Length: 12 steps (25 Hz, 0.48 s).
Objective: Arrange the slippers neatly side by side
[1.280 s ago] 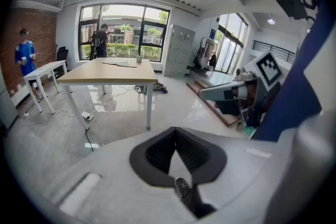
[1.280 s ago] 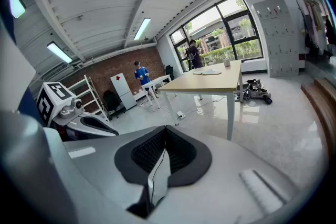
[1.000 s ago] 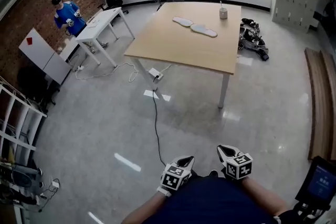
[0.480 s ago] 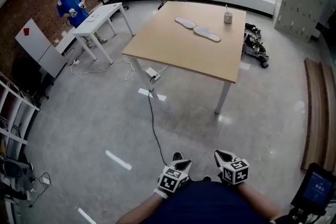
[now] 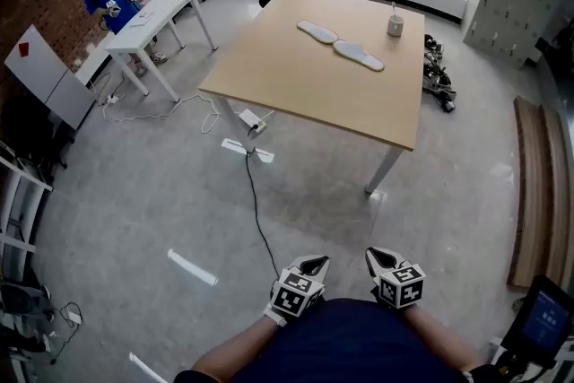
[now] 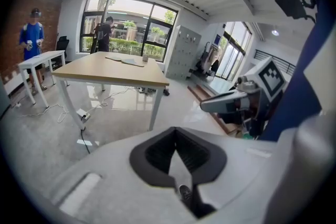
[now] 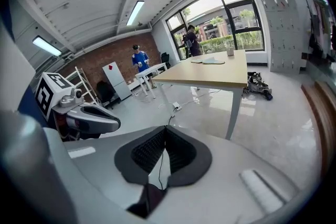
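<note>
L gripper (image 5: pixel 313 264) & R gripper (image 5: pixel 380 257) sit low by body, jaws together & empty, since slippers (image 5: pixel 359 56) lie far off on table (image 5: pixel 296 94).

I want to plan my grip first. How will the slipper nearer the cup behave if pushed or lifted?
The slipper looks thin and flat, so it is probably light, and it may flop if lifted by one end. Flat on the smooth table, it should slide, not roll or tip.
</note>
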### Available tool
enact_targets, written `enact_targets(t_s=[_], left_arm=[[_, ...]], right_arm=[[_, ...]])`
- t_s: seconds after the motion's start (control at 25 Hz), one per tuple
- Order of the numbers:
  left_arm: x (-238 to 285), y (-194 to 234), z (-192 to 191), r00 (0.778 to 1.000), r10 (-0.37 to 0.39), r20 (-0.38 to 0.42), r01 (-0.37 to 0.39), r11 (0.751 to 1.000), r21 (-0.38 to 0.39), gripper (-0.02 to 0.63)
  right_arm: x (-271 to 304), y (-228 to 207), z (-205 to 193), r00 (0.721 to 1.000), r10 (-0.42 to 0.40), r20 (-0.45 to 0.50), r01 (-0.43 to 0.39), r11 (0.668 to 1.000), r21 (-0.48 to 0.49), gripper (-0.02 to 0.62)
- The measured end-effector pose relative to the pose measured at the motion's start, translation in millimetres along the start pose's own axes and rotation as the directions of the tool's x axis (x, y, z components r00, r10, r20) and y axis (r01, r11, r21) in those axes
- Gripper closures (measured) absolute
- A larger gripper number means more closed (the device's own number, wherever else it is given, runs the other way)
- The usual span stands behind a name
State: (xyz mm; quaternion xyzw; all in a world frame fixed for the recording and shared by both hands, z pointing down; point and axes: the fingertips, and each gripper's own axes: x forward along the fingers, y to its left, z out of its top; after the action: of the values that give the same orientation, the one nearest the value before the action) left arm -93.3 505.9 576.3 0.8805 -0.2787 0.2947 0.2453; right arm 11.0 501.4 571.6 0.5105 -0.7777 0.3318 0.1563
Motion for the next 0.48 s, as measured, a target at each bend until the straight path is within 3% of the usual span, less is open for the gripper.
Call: enact_targets(t_s=[0.28, 0.48], left_arm=[[-1, 46, 8, 0.999, -0.047, 0.008, 0.047, 0.999, -0.021, 0.601], [-17, 80, 16, 0.997, -0.059, 0.053, 0.064, 0.994, -0.089, 0.601]], right_arm=[[40, 14, 9, 0.999, -0.031, -0.043, 0.03, 0.999, -0.023, 0.584], [69, 38, 19, 0.996, -0.029, -0.081, 0.025, 0.998, -0.055, 0.584]])
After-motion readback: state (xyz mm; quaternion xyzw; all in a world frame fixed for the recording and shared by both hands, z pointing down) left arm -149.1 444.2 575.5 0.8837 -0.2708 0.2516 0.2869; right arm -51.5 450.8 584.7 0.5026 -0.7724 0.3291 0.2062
